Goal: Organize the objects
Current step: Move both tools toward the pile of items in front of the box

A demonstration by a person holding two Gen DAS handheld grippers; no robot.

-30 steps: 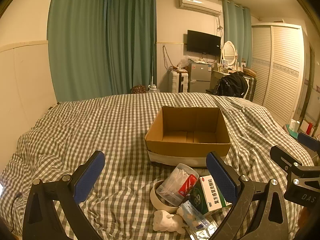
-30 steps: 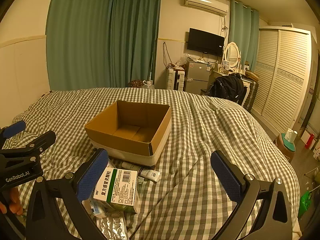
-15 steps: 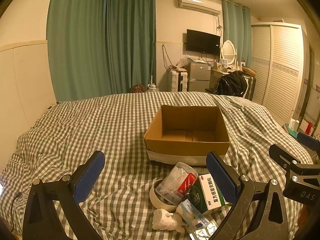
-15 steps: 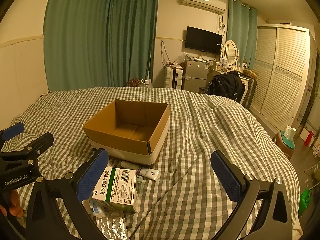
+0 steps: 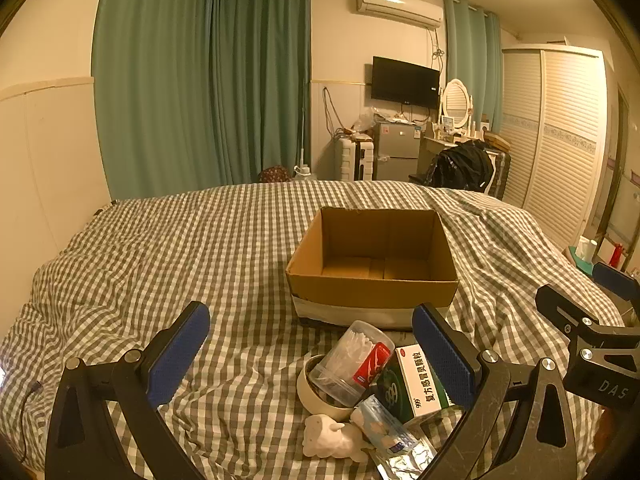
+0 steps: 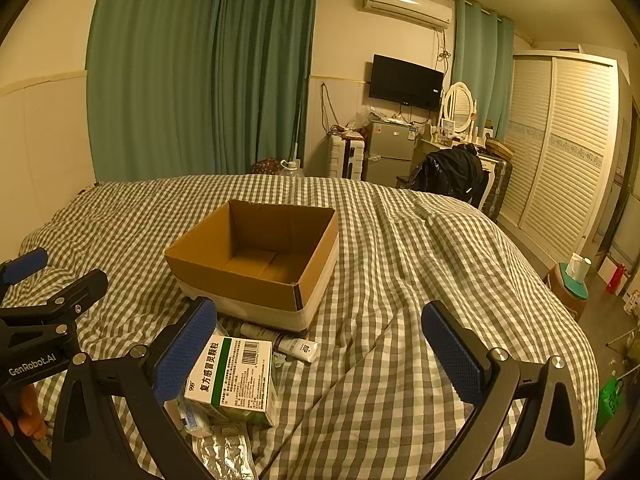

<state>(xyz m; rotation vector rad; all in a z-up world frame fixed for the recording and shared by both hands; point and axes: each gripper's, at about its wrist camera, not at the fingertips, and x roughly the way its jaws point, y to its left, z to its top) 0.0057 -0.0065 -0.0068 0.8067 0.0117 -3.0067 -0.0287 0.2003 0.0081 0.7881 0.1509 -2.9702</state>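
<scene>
Cardboard, brown and open-topped, the box (image 5: 372,264) sits on the checked bedspread (image 5: 180,264) with nothing visible on the part of its floor that shows, evidently meant to take the loose items heaped just in front of its near wall. That heap holds a clear tub of cotton swabs (image 5: 352,362) lying tilted in a cream bowl (image 5: 316,398), a green-and-white medicine carton (image 5: 412,384) touching the tub, a small white figurine (image 5: 330,438), a plastic packet (image 5: 380,426) and a foil blister sheet (image 5: 404,458). From the right wrist view, a small white tube (image 6: 298,348) lies between carton and box.

Both tongs are spread wide and hold nothing. The left gripper (image 5: 310,354) hangs above the heap, its span framing the bowl and tub, likely lined up for a first pick. The right gripper (image 6: 320,348) hovers beside it, mostly over bare bedspread, with the carton at its left finger. Sorting appears not yet begun.
</scene>
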